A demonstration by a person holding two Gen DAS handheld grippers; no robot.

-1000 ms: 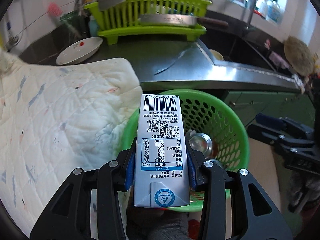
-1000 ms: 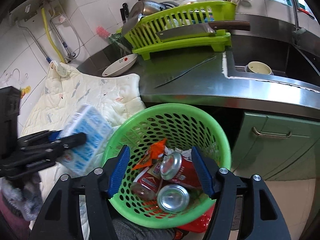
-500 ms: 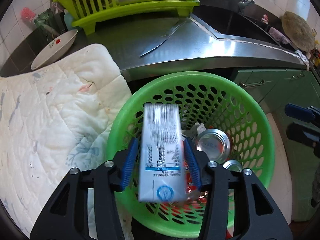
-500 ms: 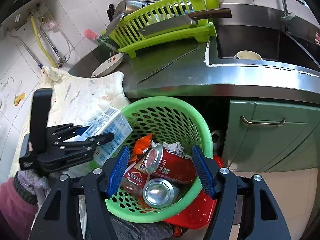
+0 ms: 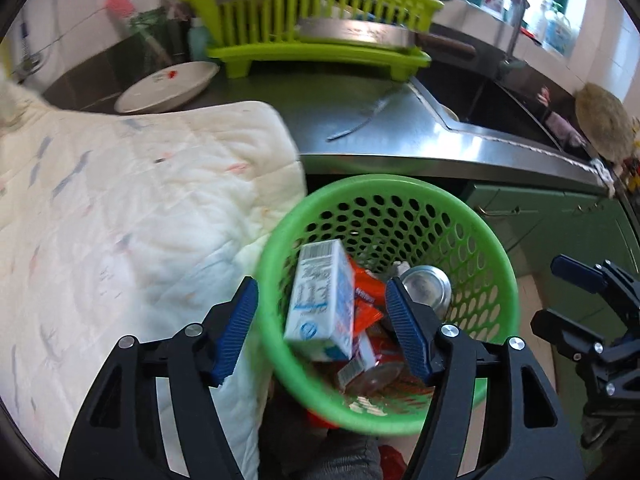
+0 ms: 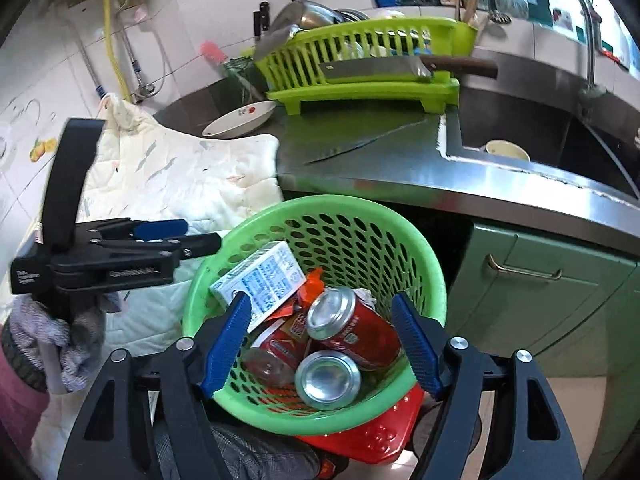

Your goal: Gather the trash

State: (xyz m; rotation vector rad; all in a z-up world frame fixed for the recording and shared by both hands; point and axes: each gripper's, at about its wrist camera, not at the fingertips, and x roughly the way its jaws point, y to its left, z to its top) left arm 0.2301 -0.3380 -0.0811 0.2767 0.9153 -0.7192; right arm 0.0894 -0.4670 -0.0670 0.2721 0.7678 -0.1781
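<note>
A white and blue milk carton (image 5: 320,300) lies inside the green perforated basket (image 5: 472,224), on the left side; it also shows in the right wrist view (image 6: 260,276). My left gripper (image 5: 322,328) is open and empty above the basket's near rim; it shows from the side in the right wrist view (image 6: 184,240). My right gripper (image 6: 322,336) is open and empty over the basket (image 6: 420,248), above two red cans (image 6: 352,328) and orange wrappers (image 6: 310,284).
A quilted white cloth (image 5: 120,208) covers the surface left of the basket. Behind are the steel counter (image 5: 380,132) with a knife (image 6: 360,142), a white dish (image 5: 168,86), a lime dish rack (image 5: 320,28) and the sink (image 6: 540,136). Green cabinets (image 6: 540,280) stand right.
My left gripper opened and let go of the milk carton, which dropped into the basket. The left gripper pulled back a little. The right gripper stayed open over the basket.
</note>
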